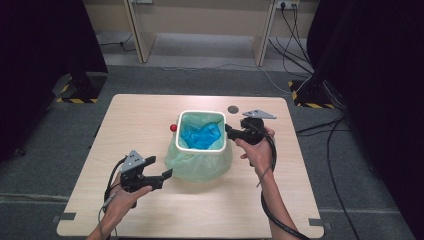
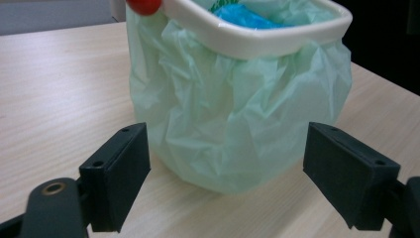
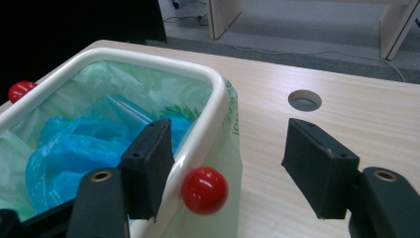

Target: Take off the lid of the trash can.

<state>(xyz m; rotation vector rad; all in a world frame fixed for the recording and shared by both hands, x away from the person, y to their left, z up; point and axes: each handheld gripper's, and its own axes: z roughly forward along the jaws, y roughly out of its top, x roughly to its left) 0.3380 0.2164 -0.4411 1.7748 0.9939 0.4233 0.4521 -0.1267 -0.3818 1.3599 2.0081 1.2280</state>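
Observation:
A white bin (image 1: 178,132) lined with a pale green bag (image 1: 200,162) stands mid-table, with crumpled blue plastic (image 1: 202,136) inside. A red knob (image 1: 173,127) sticks out of its left side. My right gripper (image 1: 229,131) is at the bin's right rim. In the right gripper view it (image 3: 230,148) is open: one jaw is over the rim (image 3: 148,59) and the other is outside, with a second red knob (image 3: 204,190) between them, untouched. My left gripper (image 1: 159,167) is open and low at the bin's front left. Its jaws (image 2: 225,181) face the bag-covered wall (image 2: 233,114) without touching.
The wooden table (image 1: 150,115) has a round cable hole (image 1: 233,108) behind the bin on the right. Beyond the table's edges there is grey floor, with black stands at both sides and cables on the right.

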